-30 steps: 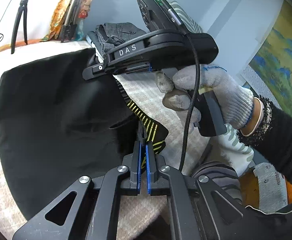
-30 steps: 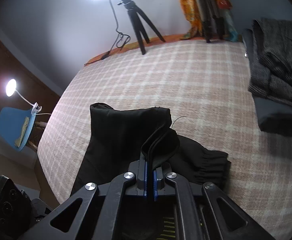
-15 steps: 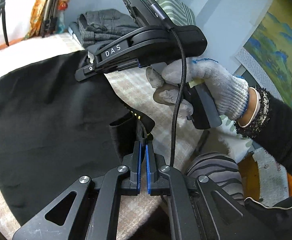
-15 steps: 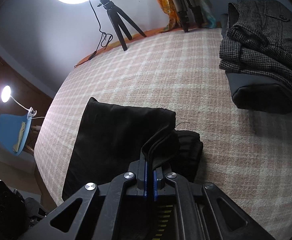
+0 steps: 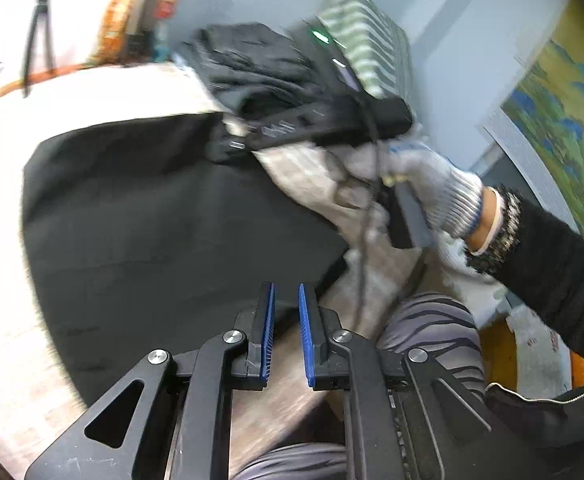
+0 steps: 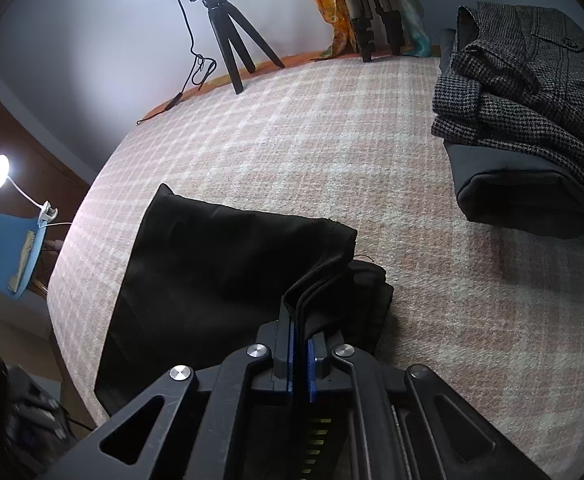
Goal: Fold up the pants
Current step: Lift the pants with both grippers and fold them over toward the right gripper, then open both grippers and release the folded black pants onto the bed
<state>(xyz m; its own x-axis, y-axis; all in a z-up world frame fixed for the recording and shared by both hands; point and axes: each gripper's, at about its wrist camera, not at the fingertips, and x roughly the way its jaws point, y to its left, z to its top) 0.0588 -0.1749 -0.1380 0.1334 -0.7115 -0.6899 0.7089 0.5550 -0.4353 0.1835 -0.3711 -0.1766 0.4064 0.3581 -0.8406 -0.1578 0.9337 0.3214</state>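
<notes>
The black pants [image 5: 163, 216] lie folded on the plaid bed cover, also seen in the right wrist view [image 6: 219, 272]. My left gripper [image 5: 285, 300] is open and empty just past the pants' near edge. My right gripper [image 6: 300, 320] is shut on a folded edge of the pants and holds it slightly raised. In the left wrist view the right gripper's body [image 5: 312, 128], held by a gloved hand [image 5: 424, 184], sits at the far corner of the pants.
A stack of folded tweed and dark clothes [image 6: 532, 120] lies at the right of the bed. A ring light tripod [image 6: 227, 36] and a second tripod [image 6: 376, 20] stand at the far edge. A striped pillow [image 5: 372, 44] leans on the wall.
My left gripper has opened and let go of the pants' waistband, which now lies flat. My right gripper has carried its edge further over the fold and lower.
</notes>
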